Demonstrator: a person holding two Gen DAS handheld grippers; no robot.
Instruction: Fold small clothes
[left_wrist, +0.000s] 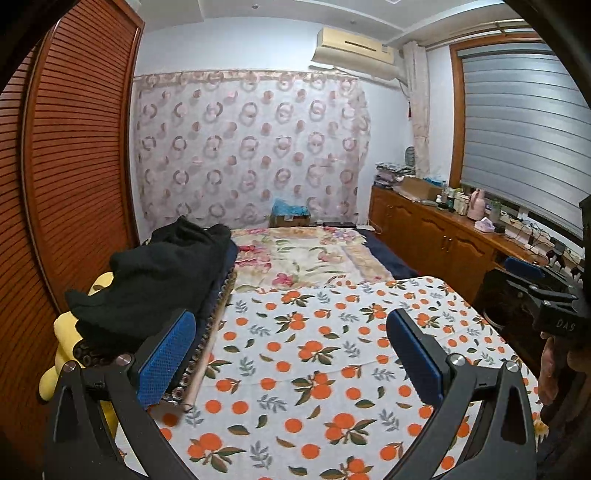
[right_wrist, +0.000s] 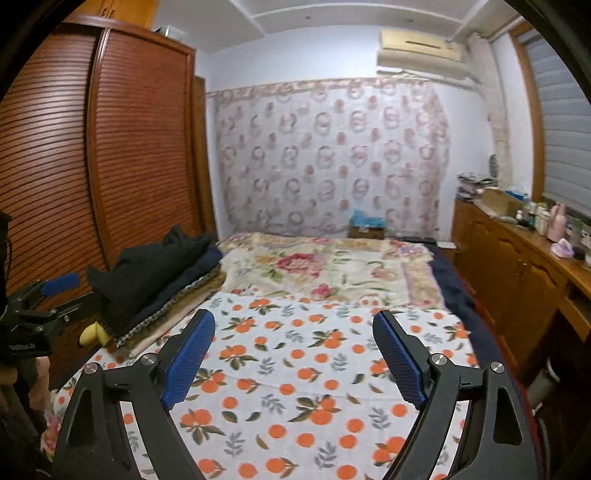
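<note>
Black knit clothes (left_wrist: 159, 273) are seen heaped far left on folded layers beside the orange-print sheet (left_wrist: 314, 369). Left gripper (left_wrist: 291, 354) and right gripper (right_wrist: 293, 356) are held low over it, blue ribbed pads wide apart, nothing between.

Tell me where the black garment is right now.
The black garment lies on the stack of folded textiles at the bed's left edge in both wrist views, beside the wooden wardrobe, left of the orange-print cloth.
</note>
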